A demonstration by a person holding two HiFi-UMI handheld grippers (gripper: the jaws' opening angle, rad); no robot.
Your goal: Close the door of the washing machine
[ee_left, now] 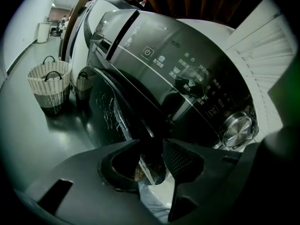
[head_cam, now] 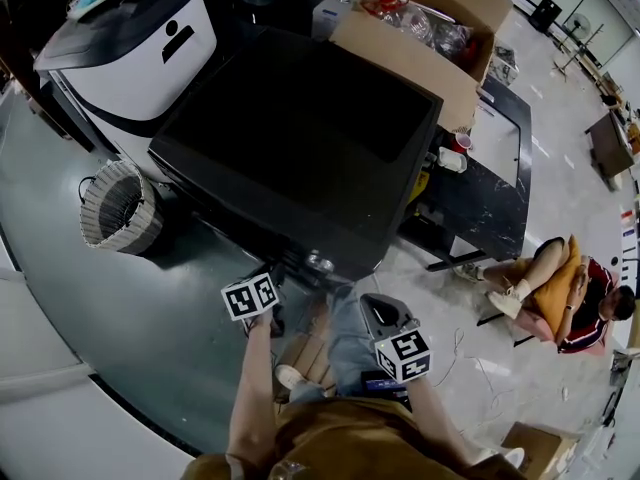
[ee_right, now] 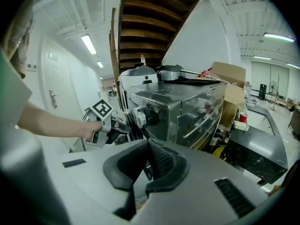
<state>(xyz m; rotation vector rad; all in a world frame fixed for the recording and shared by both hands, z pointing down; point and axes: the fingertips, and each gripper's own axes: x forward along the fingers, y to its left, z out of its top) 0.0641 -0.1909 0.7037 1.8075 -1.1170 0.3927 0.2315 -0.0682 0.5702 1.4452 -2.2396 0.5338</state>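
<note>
**At the washing machine [head_cam: 300, 138]: left hand-held gripper [ee_left: 151, 146] on the door [ee_left: 105, 109] edge, right hand-held gripper [ee_right: 147, 146] empty**

The washing machine sits mid-frame in the head view, with a black top and its front towards the person. The left hand-held gripper is up against that front, just below the control panel [ee_left: 197, 83] and near the silver knob [ee_left: 236, 130]. Its jaws are slightly apart and the dark door edge runs between them. It looks pinched there (the contact spot is very dark). The door is glossy black with scratched film and sits on the machine's front under the panel. I can't tell whether it is flush.

The right hand-held gripper is held back from the machine, to the right of the left one. Its jaws are pressed together with nothing between them.

A wicker basket [head_cam: 120, 208] stands on the floor left of the machine, apart from it. A cardboard box [head_cam: 420, 28] is at the machine's far right corner. A low black desk [head_cam: 495, 203] to the right carries a red cup [head_cam: 462, 141]. A person [head_cam: 560, 288] sits at far right.
</note>
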